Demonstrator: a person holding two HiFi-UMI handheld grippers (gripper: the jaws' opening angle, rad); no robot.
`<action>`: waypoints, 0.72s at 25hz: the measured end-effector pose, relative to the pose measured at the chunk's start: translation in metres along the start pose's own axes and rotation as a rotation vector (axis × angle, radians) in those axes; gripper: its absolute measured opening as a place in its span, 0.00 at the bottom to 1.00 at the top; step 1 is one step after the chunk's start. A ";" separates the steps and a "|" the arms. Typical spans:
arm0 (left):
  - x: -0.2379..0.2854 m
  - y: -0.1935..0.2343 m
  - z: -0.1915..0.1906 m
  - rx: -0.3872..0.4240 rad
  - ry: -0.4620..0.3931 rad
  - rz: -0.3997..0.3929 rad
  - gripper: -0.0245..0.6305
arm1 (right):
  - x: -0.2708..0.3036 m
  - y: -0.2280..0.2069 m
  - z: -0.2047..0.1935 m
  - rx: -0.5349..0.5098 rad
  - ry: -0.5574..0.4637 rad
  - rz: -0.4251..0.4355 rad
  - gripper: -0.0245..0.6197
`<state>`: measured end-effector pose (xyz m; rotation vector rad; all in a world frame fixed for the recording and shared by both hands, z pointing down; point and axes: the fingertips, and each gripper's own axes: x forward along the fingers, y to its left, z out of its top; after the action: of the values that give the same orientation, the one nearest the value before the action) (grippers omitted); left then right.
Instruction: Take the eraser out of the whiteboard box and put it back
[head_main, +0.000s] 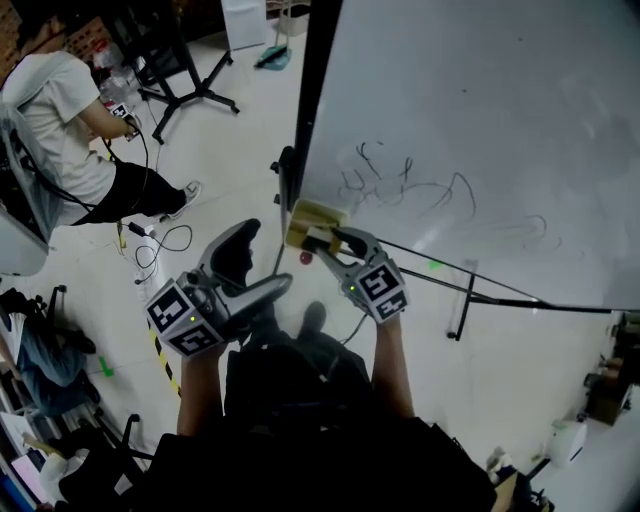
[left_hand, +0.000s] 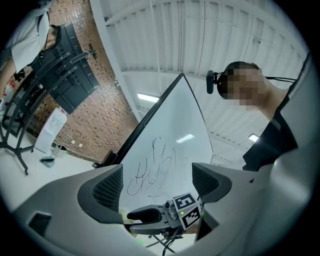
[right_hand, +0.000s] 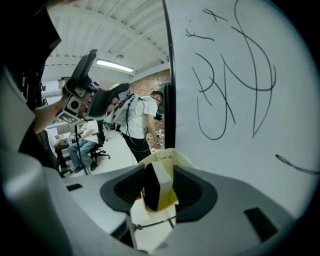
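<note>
The eraser (right_hand: 156, 186), a pale block with a black felt face, stands on edge between the jaws of my right gripper (right_hand: 159, 187), which is shut on it. It is at the mouth of the yellow whiteboard box (right_hand: 169, 159); how deep it sits I cannot tell. In the head view the box (head_main: 312, 220) hangs at the lower left corner of the whiteboard (head_main: 480, 130), with the right gripper (head_main: 335, 243) against it. My left gripper (head_main: 255, 270) hovers to the left, open and holding nothing (left_hand: 157, 182), its jaws aimed up at the scribbled board (left_hand: 170, 150).
A person in a white shirt (head_main: 60, 130) stands at the far left among cables (head_main: 160, 245) on the floor. The board's black frame (head_main: 310, 100) and stand legs (head_main: 480, 290) run beside the box. A black stand base (head_main: 190, 95) lies behind.
</note>
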<state>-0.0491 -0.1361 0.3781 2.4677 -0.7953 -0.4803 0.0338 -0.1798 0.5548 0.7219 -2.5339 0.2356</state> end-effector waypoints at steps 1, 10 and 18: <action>0.000 0.000 0.000 0.000 0.000 0.001 0.69 | 0.002 0.000 -0.003 -0.013 0.014 -0.006 0.35; 0.003 -0.005 0.002 0.011 0.001 -0.007 0.69 | 0.011 0.007 -0.010 -0.151 0.093 -0.021 0.35; 0.005 -0.010 0.003 0.024 0.008 -0.008 0.69 | 0.010 0.008 -0.011 -0.170 0.097 -0.015 0.32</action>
<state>-0.0424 -0.1328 0.3696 2.4945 -0.7931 -0.4657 0.0265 -0.1745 0.5692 0.6472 -2.4206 0.0474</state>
